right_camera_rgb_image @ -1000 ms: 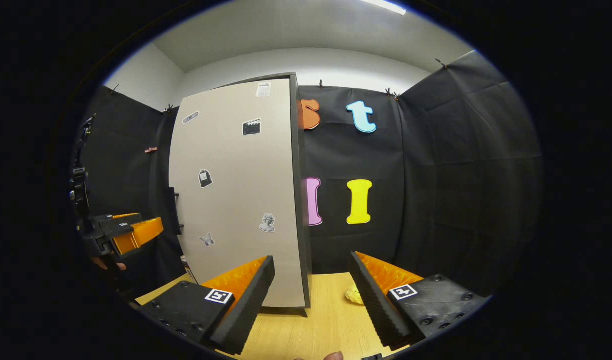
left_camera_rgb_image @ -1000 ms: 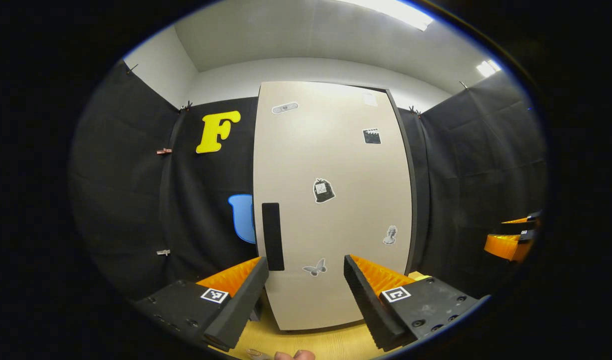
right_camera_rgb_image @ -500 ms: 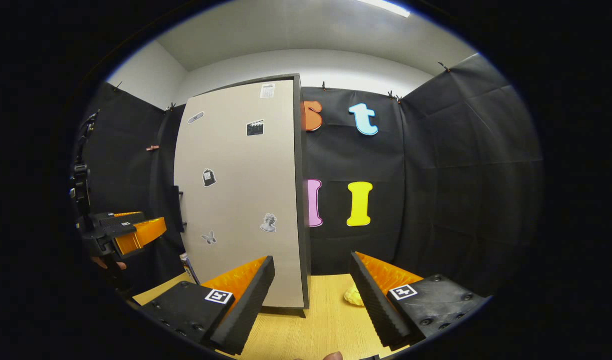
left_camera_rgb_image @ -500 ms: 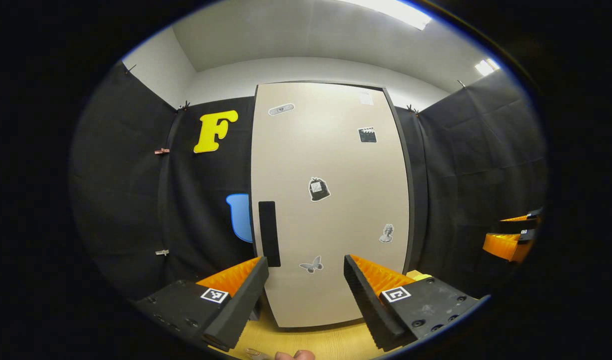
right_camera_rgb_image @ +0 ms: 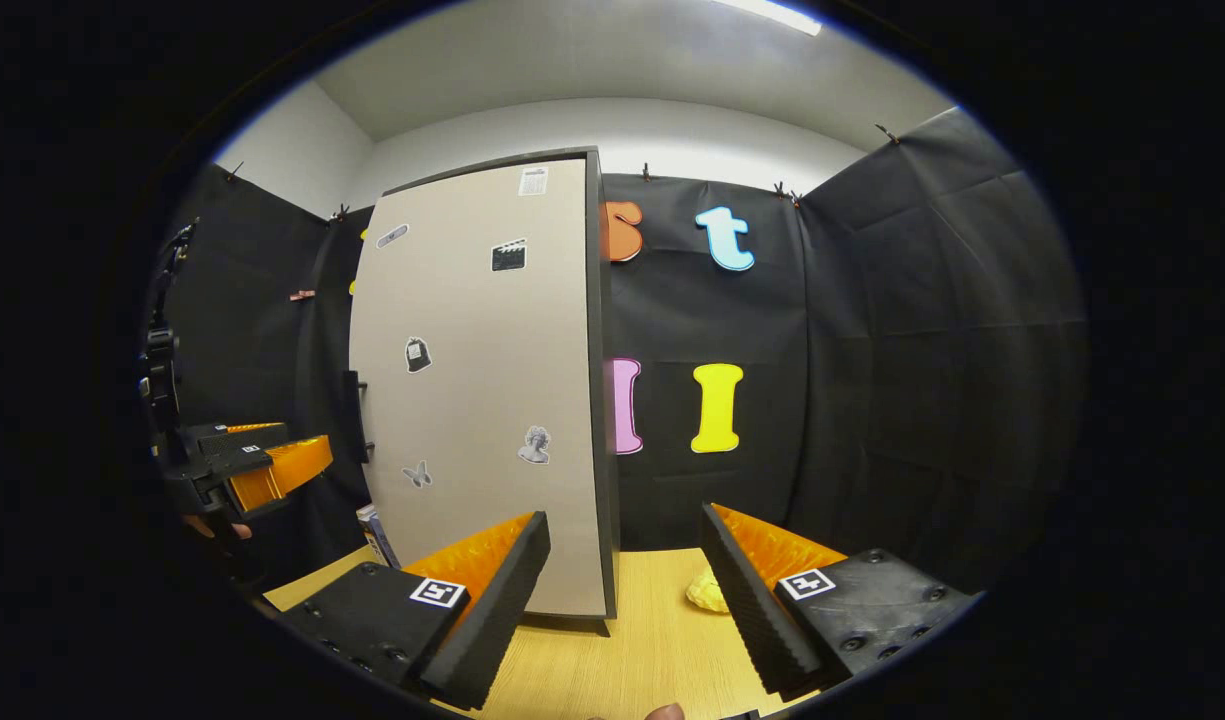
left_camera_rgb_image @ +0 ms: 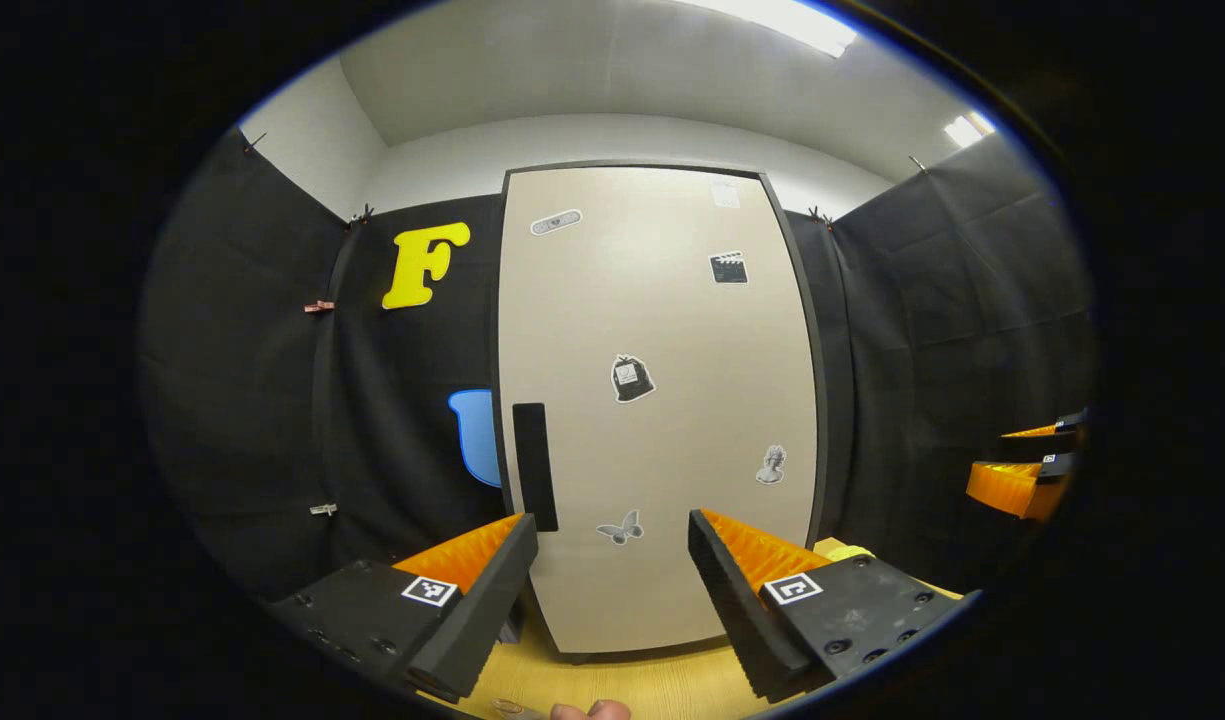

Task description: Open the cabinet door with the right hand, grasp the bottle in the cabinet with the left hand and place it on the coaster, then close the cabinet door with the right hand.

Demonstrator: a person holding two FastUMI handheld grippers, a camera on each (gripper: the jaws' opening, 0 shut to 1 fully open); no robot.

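Beige cabinet door [left_camera_rgb_image: 662,400] shut, facing left gripper [left_camera_rgb_image: 612,590]; jaws wide apart, empty; black handle [left_camera_rgb_image: 534,466] at door's left edge. Right gripper view: right gripper [right_camera_rgb_image: 624,590] spread, empty, over wooden table [right_camera_rgb_image: 632,660]; cabinet at left; bottle hidden.

Light wooden table [right_camera_rgb_image: 632,650], tall beige cabinet [right_camera_rgb_image: 482,400] standing on it, small yellow object [right_camera_rgb_image: 707,592] on the surface just right of the cabinet.
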